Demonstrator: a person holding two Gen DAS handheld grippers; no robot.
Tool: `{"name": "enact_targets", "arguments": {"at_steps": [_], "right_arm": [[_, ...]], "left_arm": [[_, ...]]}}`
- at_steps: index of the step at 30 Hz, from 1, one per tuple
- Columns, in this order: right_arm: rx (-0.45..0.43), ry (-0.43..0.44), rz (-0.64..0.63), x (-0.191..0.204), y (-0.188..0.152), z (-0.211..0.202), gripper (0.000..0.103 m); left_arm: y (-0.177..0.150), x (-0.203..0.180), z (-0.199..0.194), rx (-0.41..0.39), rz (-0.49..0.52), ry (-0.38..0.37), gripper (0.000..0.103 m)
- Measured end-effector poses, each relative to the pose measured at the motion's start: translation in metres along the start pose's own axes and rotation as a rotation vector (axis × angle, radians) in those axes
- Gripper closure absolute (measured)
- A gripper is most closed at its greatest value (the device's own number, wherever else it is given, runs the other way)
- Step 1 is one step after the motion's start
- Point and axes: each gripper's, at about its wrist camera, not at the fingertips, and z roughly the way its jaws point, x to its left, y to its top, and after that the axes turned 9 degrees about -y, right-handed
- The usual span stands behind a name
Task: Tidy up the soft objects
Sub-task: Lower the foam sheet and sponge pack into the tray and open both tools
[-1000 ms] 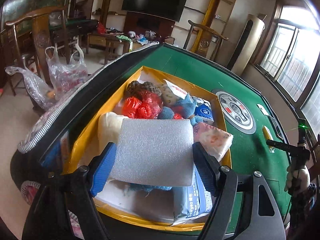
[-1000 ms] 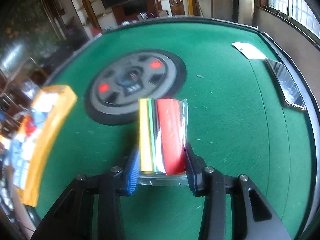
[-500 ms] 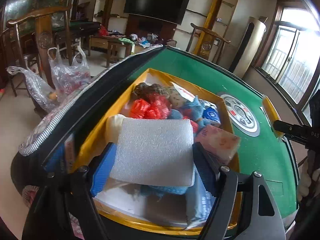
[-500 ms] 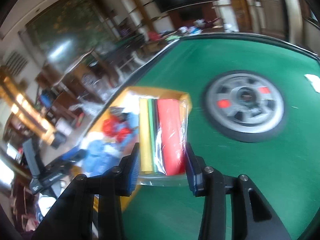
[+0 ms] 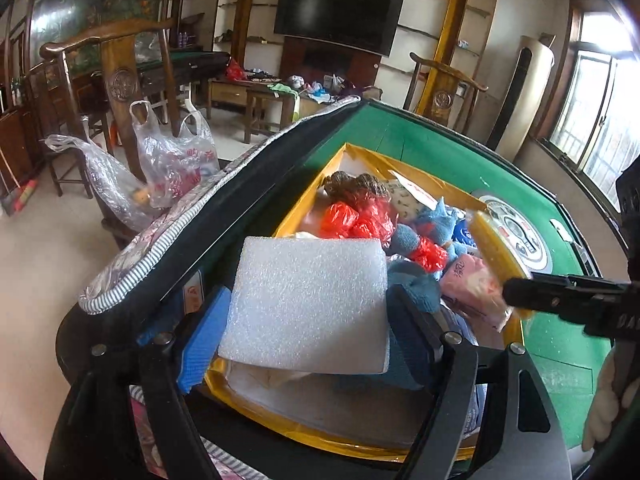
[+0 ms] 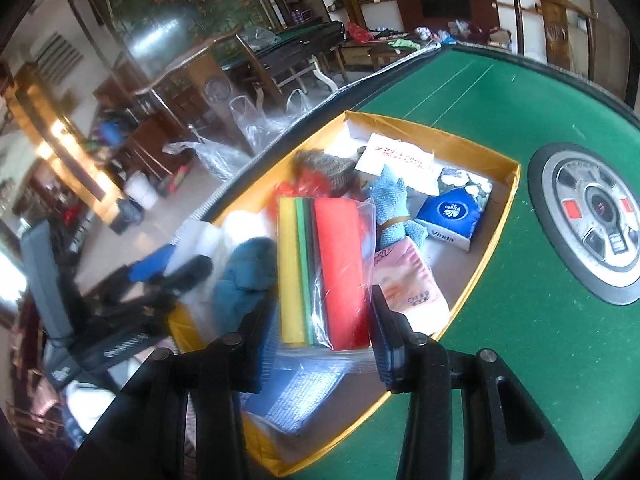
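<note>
A white foam block (image 5: 308,304) sits between the blue pads of my left gripper (image 5: 308,332), above the near end of the yellow box (image 5: 304,200). The pads still touch its sides while the jaws are opening. My right gripper (image 6: 324,320) is shut on a clear bag of coloured foam sheets (image 6: 324,264), yellow, green, black and red, and holds it over the middle of the yellow box (image 6: 500,216). In the left wrist view the right gripper (image 5: 560,300) reaches in from the right with the bag (image 5: 492,248) blurred at its tip.
The box holds red plastic bags (image 5: 352,216), a blue cloth toy (image 6: 392,204), a blue tissue pack (image 6: 448,216), a pink pack (image 6: 408,280) and a teal cloth (image 6: 244,280). It lies on a green table (image 6: 520,360) with a round centre dial (image 6: 596,216). A striped cover (image 5: 168,240) edges the table's left.
My right gripper swung left with the bag, from over the table's dial to over the yellow box. My left gripper shifted slightly, with the foam block still between its pads.
</note>
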Motion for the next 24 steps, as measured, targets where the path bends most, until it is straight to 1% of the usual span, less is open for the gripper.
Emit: {"name": "enact_targets", "arguments": {"at_steps": [5, 9, 11, 13, 15, 17, 20, 23, 24], "right_arm": [[-0.006, 0.002, 0.034, 0.006, 0.031, 0.006, 0.066], [-0.015, -0.041, 0.049, 0.01, 0.069, 0.024, 0.066], [0.009, -0.06, 0.064, 0.01, 0.087, 0.044, 0.066], [0.024, -0.095, 0.073, 0.011, 0.098, 0.059, 0.066], [0.056, -0.123, 0.081, 0.012, 0.109, 0.078, 0.066], [0.085, -0.159, 0.063, 0.017, 0.117, 0.097, 0.066], [0.104, -0.191, 0.021, 0.028, 0.123, 0.11, 0.064], [0.085, -0.227, -0.013, 0.033, 0.125, 0.108, 0.053], [0.077, -0.215, -0.018, 0.033, 0.125, 0.105, 0.045]], "left_arm": [[0.0, 0.004, -0.007, -0.027, -0.017, -0.021, 0.024], [-0.003, 0.008, -0.018, -0.073, -0.04, -0.044, 0.024], [-0.005, 0.009, -0.019, -0.082, -0.033, -0.061, 0.024], [-0.004, 0.011, -0.017, -0.085, -0.037, -0.084, 0.024], [-0.004, 0.015, -0.017, -0.087, -0.043, -0.099, 0.024], [-0.003, 0.018, -0.02, -0.093, -0.047, -0.108, 0.023], [-0.001, 0.023, -0.021, -0.087, -0.049, -0.115, 0.023], [0.001, 0.023, -0.021, -0.082, -0.026, -0.105, 0.023], [0.002, 0.021, -0.022, -0.086, -0.017, -0.094, 0.023]]}}
